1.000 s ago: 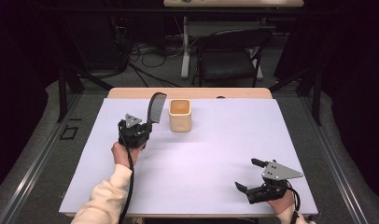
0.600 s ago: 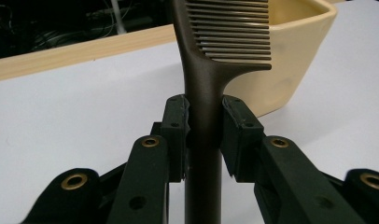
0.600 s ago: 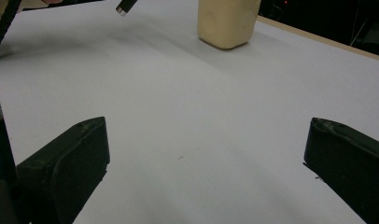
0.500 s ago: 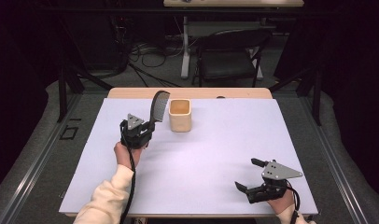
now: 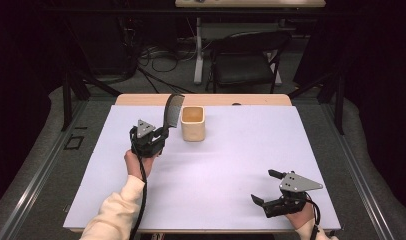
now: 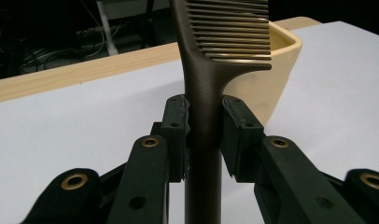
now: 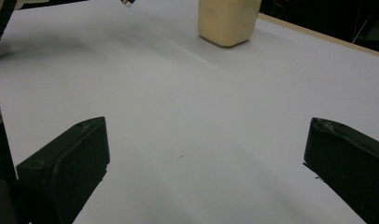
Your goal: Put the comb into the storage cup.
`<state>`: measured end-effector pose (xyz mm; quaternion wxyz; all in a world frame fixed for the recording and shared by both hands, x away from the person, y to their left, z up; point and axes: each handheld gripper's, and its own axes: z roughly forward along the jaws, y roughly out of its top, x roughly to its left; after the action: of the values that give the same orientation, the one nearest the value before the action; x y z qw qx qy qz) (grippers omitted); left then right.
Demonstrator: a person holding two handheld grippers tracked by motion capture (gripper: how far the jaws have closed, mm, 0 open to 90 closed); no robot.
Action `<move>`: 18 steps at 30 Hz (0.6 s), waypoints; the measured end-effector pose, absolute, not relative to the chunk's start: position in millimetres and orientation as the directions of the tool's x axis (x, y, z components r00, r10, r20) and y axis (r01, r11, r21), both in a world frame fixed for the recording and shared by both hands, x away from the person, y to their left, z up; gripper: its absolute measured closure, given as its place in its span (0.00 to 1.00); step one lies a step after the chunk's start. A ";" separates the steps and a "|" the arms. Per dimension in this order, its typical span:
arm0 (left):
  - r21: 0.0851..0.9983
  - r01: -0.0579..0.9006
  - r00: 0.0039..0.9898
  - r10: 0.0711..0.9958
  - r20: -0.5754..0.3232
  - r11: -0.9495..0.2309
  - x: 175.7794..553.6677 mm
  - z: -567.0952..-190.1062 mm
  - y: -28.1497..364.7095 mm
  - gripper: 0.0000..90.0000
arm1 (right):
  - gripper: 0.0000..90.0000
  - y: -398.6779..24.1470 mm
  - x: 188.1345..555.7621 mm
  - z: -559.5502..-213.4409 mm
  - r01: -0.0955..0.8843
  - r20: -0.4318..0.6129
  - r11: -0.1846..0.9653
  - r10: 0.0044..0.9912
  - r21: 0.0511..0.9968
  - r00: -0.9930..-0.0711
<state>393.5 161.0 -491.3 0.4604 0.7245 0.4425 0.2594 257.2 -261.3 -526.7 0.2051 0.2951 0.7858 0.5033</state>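
Note:
A dark brown comb point(image 5: 172, 111) stands upright in my left gripper point(image 5: 160, 134), which is shut on its handle point(image 6: 202, 116). The comb's teeth point(image 6: 234, 28) point toward a cream square cup point(image 5: 193, 122) just to its right; the cup point(image 6: 267, 79) sits close behind the comb in the left gripper view. My right gripper point(image 5: 269, 189) rests at the near right of the table, open, with only bare white table surface between its fingers point(image 7: 66, 163). The cup point(image 7: 228, 21) stands far ahead of it.
The white table top point(image 5: 241, 150) has a wooden strip point(image 5: 206, 99) along its far edge. A black chair point(image 5: 246, 62) and cables lie on the floor beyond. A pale sleeve point(image 5: 116, 215) comes in at the bottom left.
The left gripper with the comb has shifted slightly, staying beside the cup. The right gripper has not moved.

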 end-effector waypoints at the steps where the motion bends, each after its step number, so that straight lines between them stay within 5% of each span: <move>1: 0.898 0.400 0.475 0.879 -0.032 -0.183 393.6 -490.7 160.6 0.80 | 0.00 -261.2 257.4 -526.6 0.258 -0.027 0.323 0.669 0.911 -0.742; 18: 0.902 0.391 0.493 0.869 -0.040 -0.181 397.2 -485.3 152.9 0.80 | 0.00 -256.8 264.5 -528.5 0.262 -0.025 0.333 0.660 0.906 -0.751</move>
<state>397.2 152.9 -485.3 0.4699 0.7252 0.4344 0.2541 264.5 -256.8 -528.5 0.1994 0.2913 0.7916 0.4987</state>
